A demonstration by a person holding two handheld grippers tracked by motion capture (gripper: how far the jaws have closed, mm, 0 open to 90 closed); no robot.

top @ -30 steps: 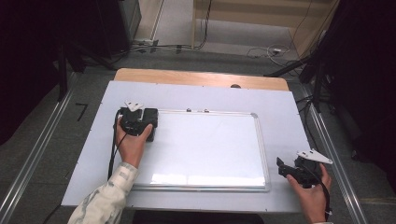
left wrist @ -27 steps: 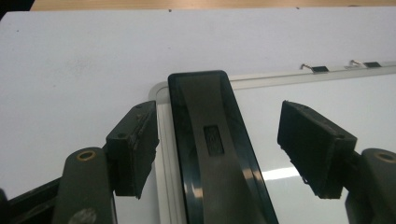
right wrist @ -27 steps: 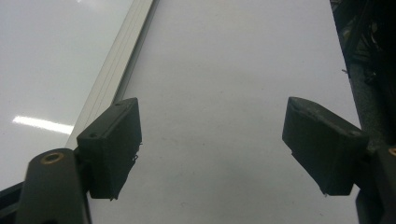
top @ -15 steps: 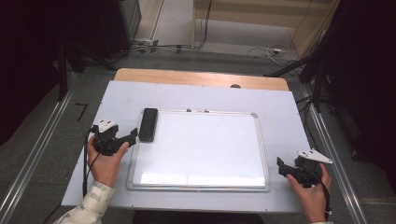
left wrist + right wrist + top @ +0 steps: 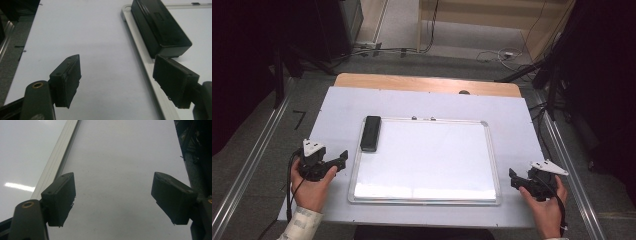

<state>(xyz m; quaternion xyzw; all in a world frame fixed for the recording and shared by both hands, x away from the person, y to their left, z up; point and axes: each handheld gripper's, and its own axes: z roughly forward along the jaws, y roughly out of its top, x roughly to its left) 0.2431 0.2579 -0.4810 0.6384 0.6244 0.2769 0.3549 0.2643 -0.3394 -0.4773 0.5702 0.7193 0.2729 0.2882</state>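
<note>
The black eraser (image 5: 371,133) lay on the whiteboard (image 5: 432,165), in its far left corner, with its long side along the left frame of the board. The whiteboard rested flat in the middle of the white tabletop (image 5: 512,107), and its surface looked clean, although glare near the front edge made that part hard to judge.

The left gripper (image 5: 337,161) was held in the person's left hand (image 5: 312,187) over the tabletop near its left edge, just beside the left frame of the whiteboard and nearer to the front than the eraser. Its jaws had just been opening, and they stood apart with nothing between them. In the left gripper view, the eraser (image 5: 160,27) was ahead of the jaws and slightly to the right, apart from both pads, and the frame of the whiteboard (image 5: 140,50) ran under the right jaw.

The right gripper (image 5: 514,179) was held in the right hand (image 5: 547,205) near the front right corner of the tabletop, just beside the right frame of the whiteboard. Its jaws stood wide apart and held nothing. In the right gripper view, only bare tabletop (image 5: 120,170) was between them, and the frame of the whiteboard (image 5: 60,160) passed behind the left jaw.
</note>
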